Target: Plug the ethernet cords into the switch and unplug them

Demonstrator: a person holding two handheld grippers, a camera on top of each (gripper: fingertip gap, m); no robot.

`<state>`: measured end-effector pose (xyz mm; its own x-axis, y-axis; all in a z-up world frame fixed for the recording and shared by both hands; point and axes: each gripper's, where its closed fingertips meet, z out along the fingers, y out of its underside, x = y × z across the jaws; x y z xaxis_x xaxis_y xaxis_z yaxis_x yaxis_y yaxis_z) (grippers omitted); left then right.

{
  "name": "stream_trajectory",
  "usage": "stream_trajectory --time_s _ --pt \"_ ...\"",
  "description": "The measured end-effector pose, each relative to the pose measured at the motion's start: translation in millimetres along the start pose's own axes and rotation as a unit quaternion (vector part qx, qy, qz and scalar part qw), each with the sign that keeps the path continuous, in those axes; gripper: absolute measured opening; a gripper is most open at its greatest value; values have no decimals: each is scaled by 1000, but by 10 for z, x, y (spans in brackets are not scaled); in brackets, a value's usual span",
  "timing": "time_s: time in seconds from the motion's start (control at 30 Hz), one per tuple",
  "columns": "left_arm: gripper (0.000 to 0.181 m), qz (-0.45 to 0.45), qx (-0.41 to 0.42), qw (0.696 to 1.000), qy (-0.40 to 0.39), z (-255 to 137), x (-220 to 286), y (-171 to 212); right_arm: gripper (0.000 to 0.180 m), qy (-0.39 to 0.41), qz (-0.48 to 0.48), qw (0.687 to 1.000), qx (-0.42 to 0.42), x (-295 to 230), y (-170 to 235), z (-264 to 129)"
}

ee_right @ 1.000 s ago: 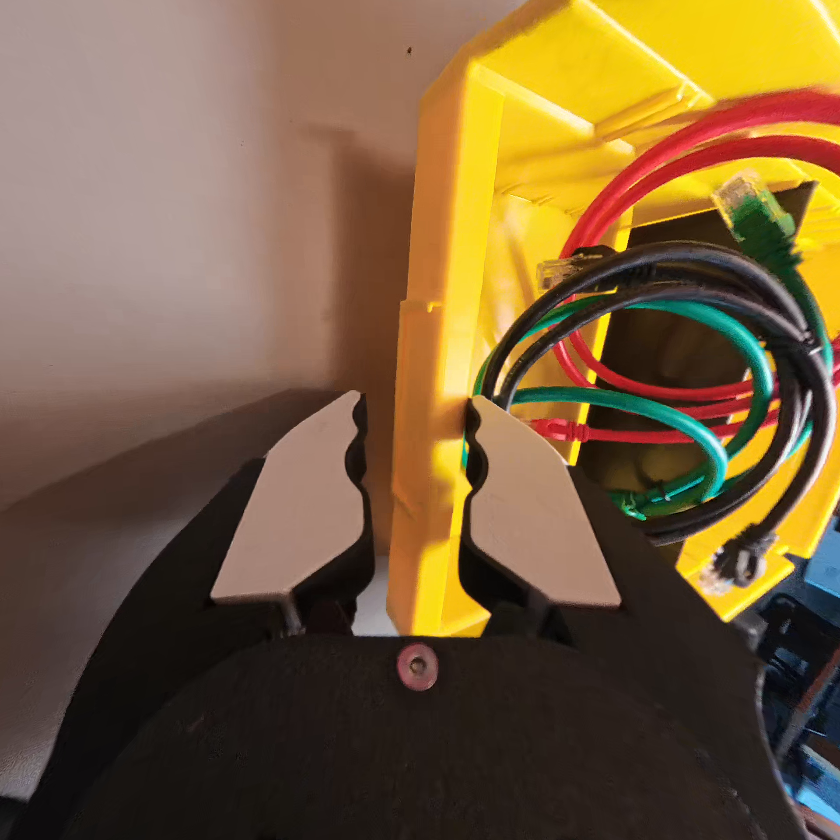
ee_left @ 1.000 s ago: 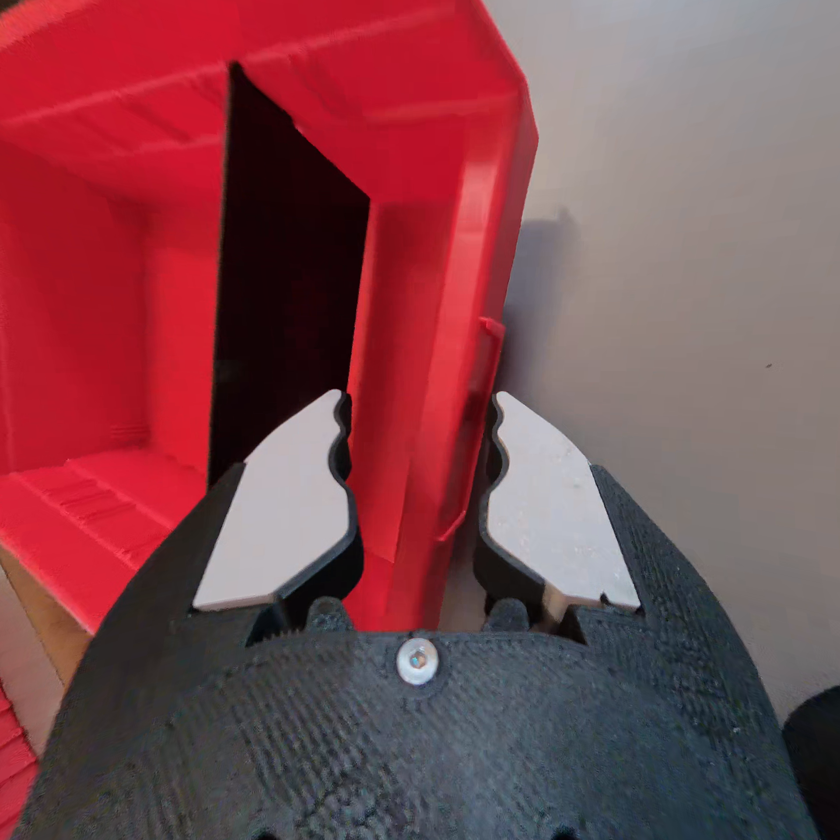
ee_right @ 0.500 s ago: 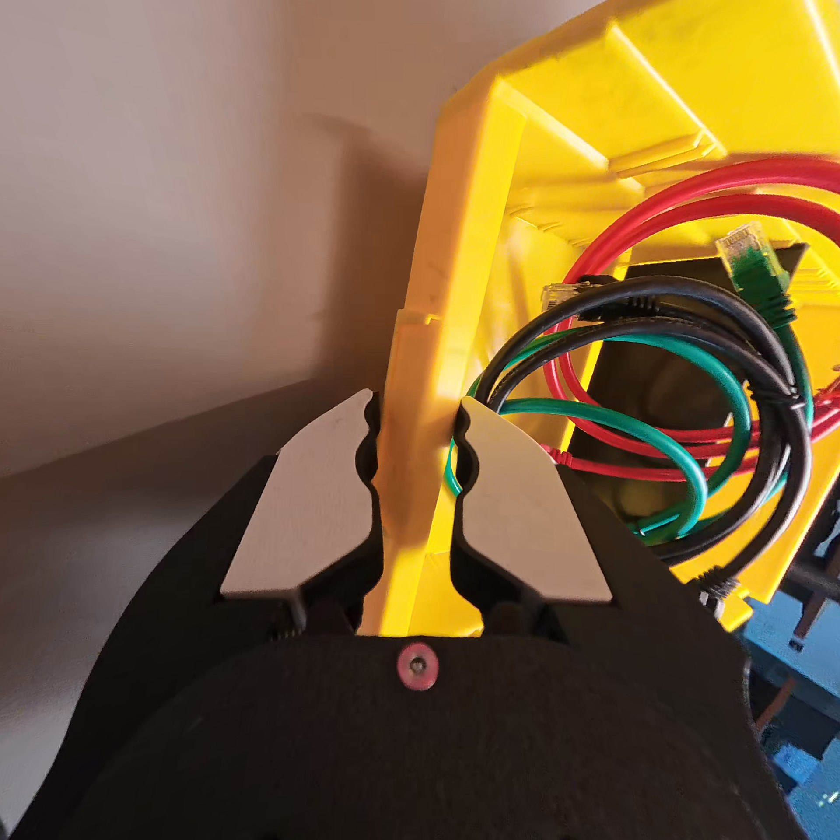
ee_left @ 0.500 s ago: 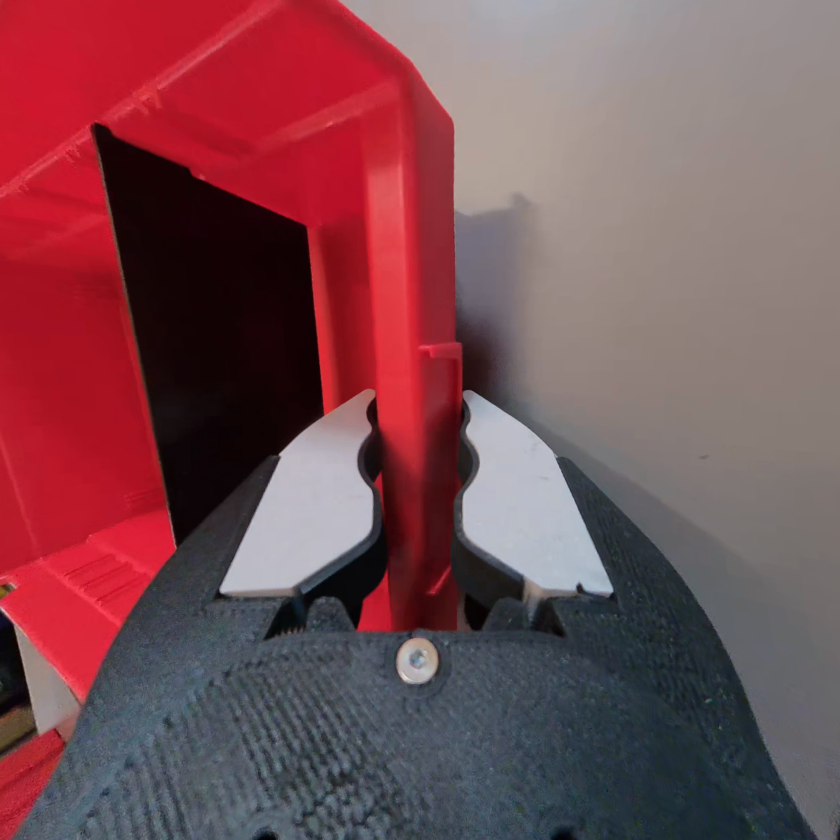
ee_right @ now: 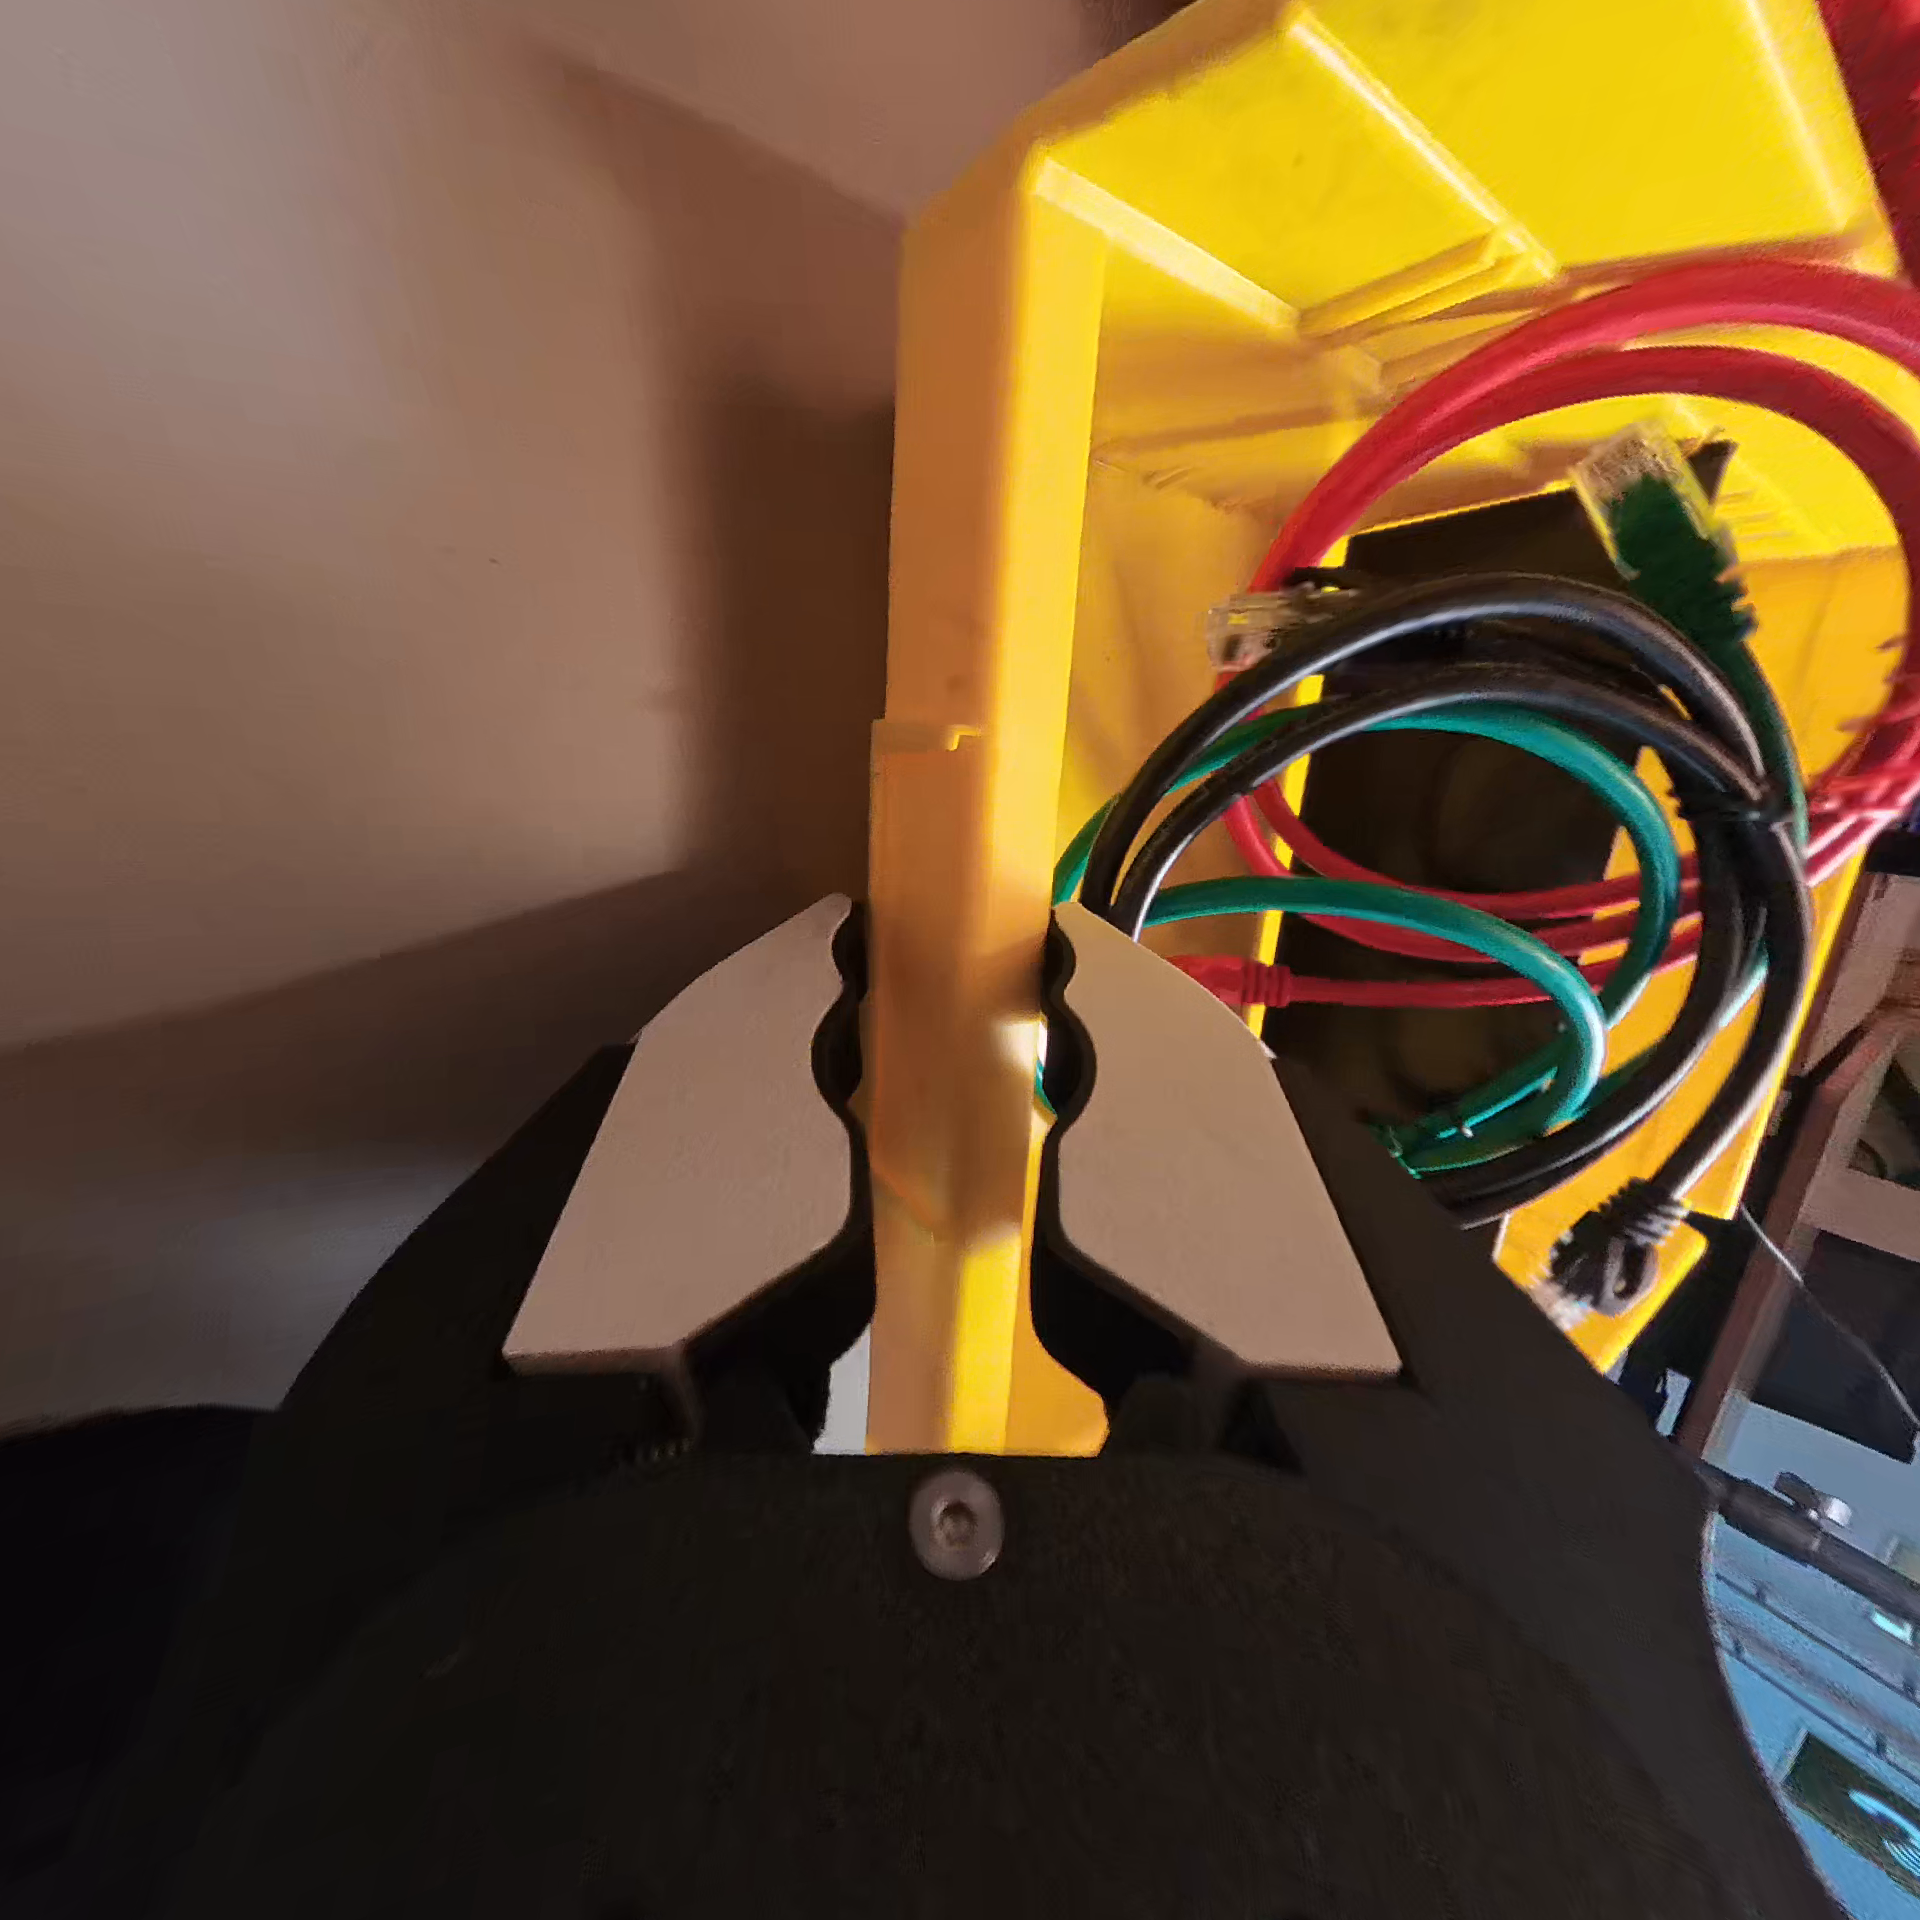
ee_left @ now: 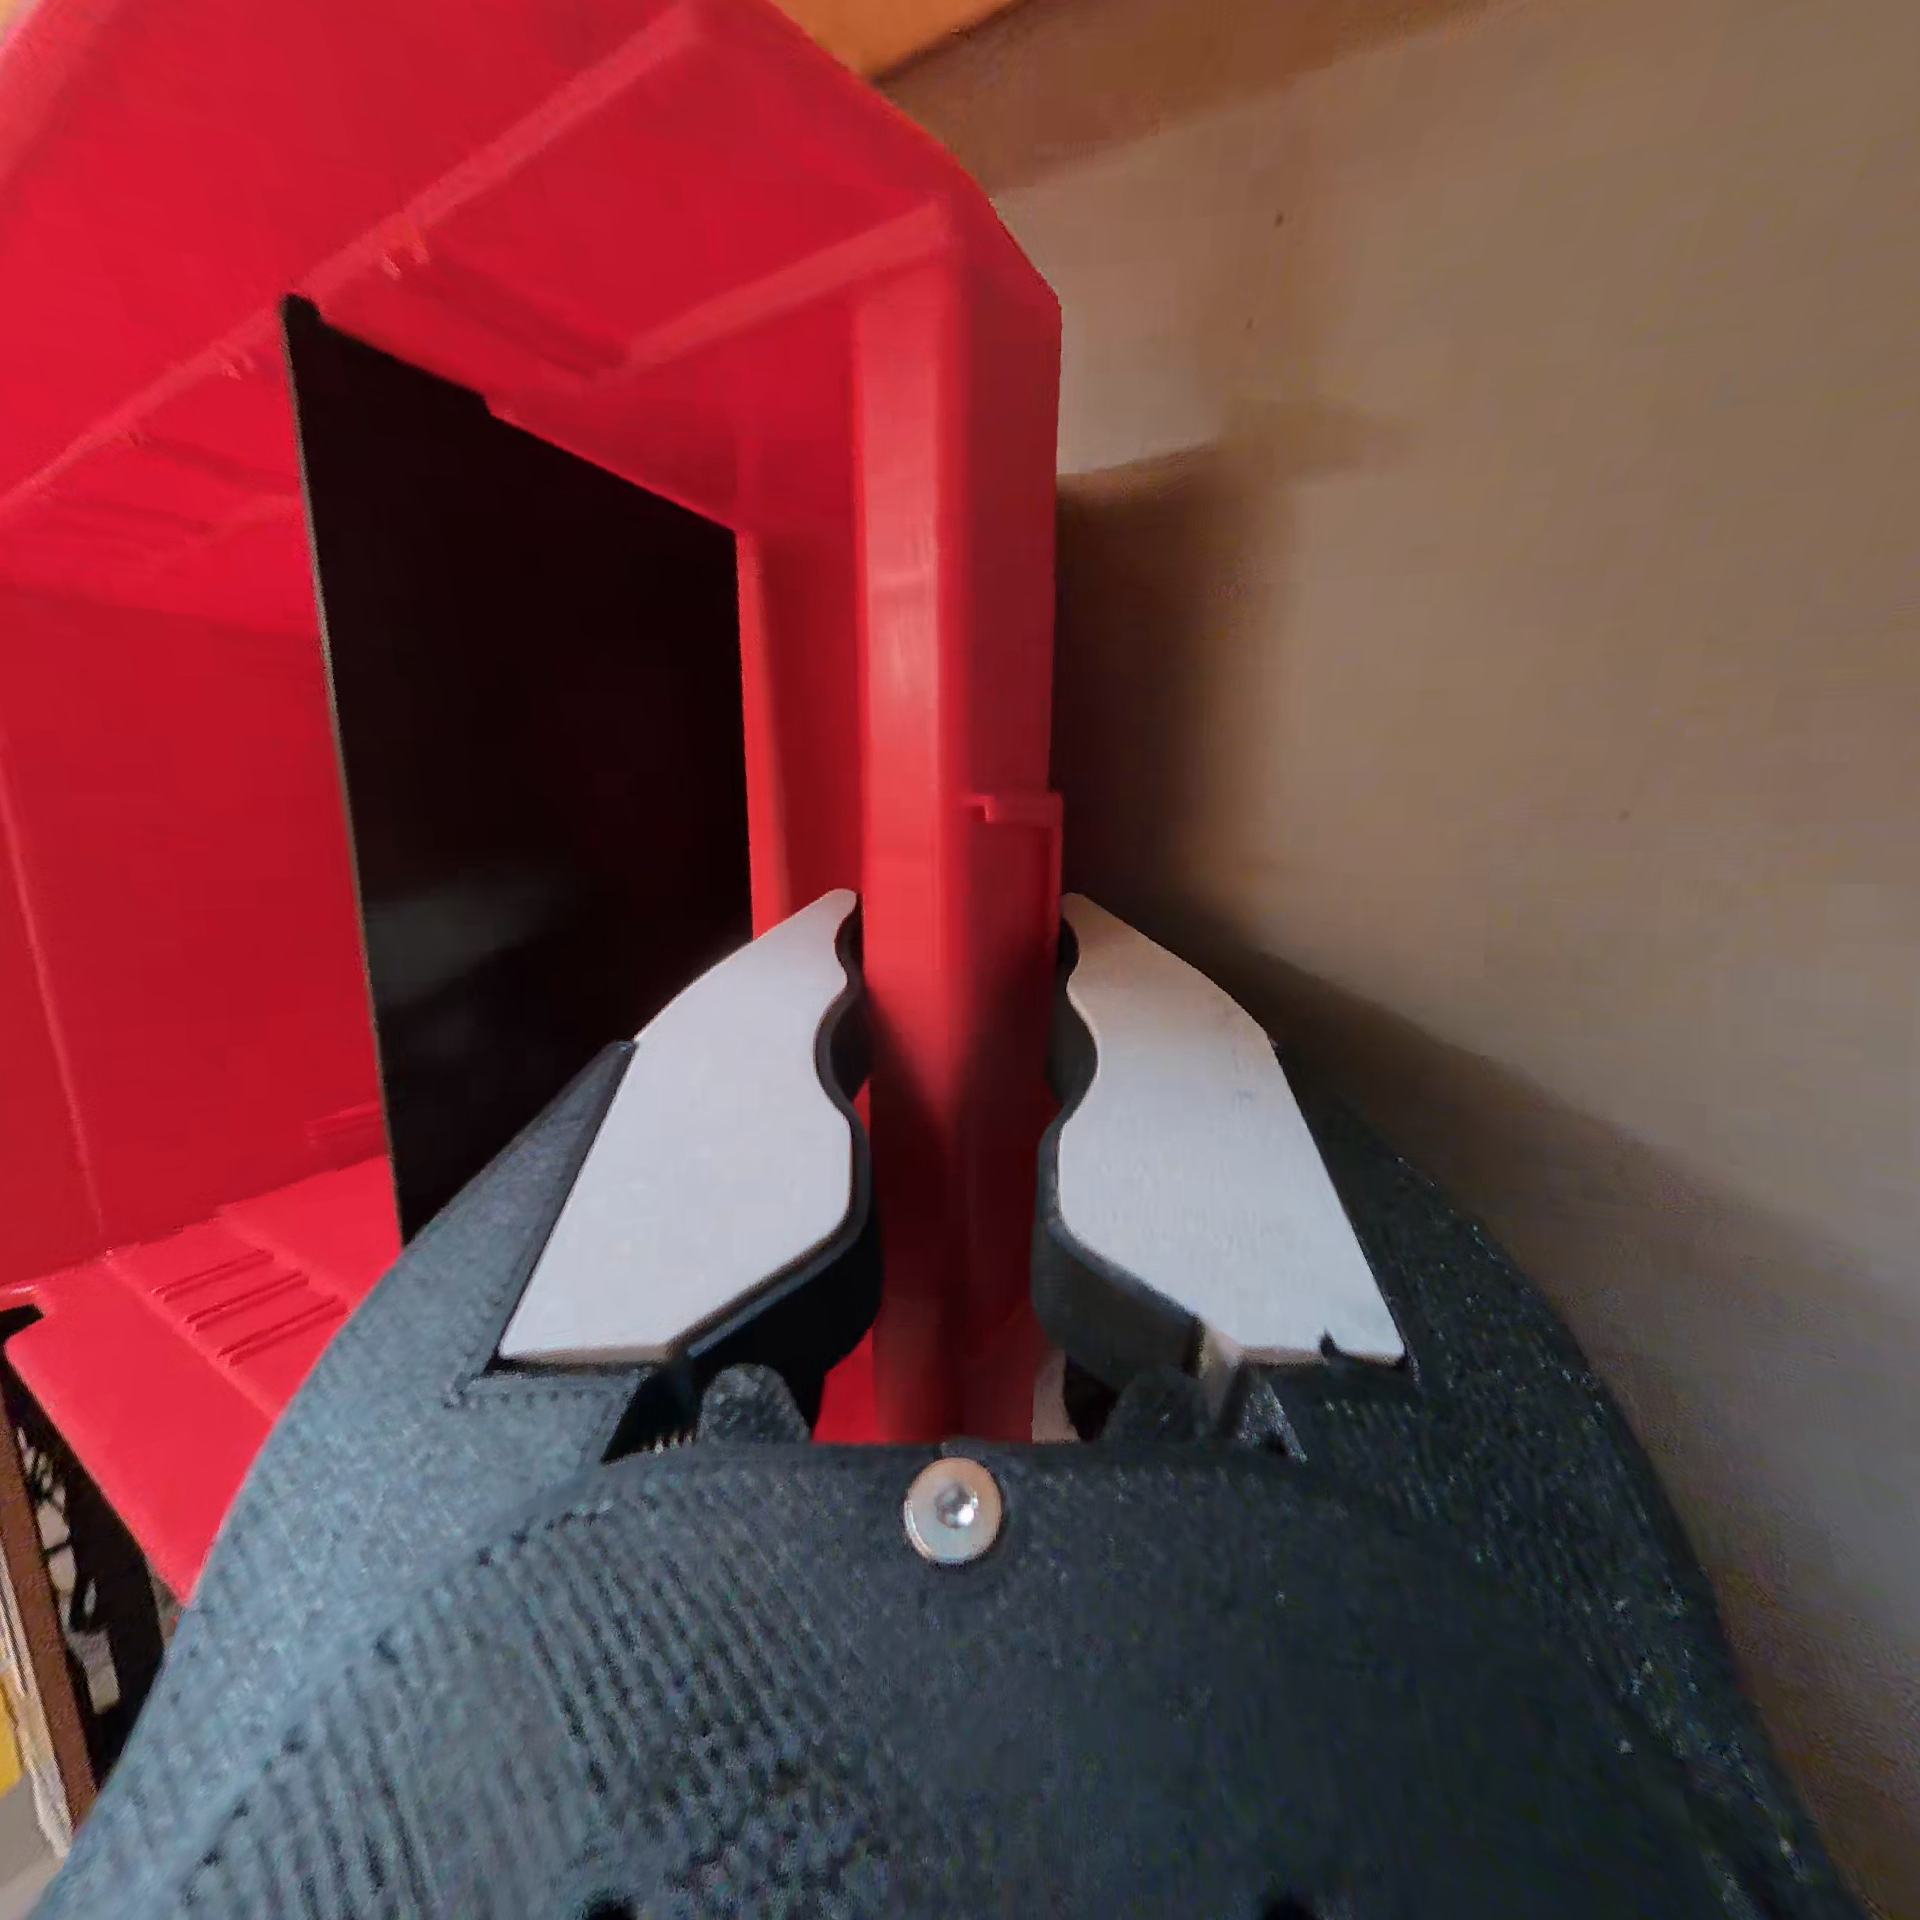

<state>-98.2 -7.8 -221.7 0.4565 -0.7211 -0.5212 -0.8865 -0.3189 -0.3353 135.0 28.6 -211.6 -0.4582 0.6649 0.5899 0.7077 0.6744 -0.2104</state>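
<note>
Left gripper jaws clamp red bin wall; right gripper jaws clamp yellow bin wall, ethernet cords coiled right of jaws.

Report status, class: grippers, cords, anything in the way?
Left gripper shut on red bin wall. Right gripper shut on yellow bin wall. Cords coiled inside yellow bin, unplugged. Switch not seen.

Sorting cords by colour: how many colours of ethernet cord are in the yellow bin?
3: red cord looping on top, black cord across the middle, green cord lowest. More may be hidden.
</note>
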Motion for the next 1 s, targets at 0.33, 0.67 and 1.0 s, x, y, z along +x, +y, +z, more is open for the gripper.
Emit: stream_trajectory --time_s 0.33,0.67,1.0 --pt "42 -22 88 995 -34 -144 -8 -188 33 58 190 964 179 61 -249 -633" --pt "50 -332 290 897 20 -757 459 -1202 52 239 508 810 169 456 1073 -1063" --pt "55 -485 298 821 -26 -231 373 -1703 45 127 580 787 168 372 920 -491"
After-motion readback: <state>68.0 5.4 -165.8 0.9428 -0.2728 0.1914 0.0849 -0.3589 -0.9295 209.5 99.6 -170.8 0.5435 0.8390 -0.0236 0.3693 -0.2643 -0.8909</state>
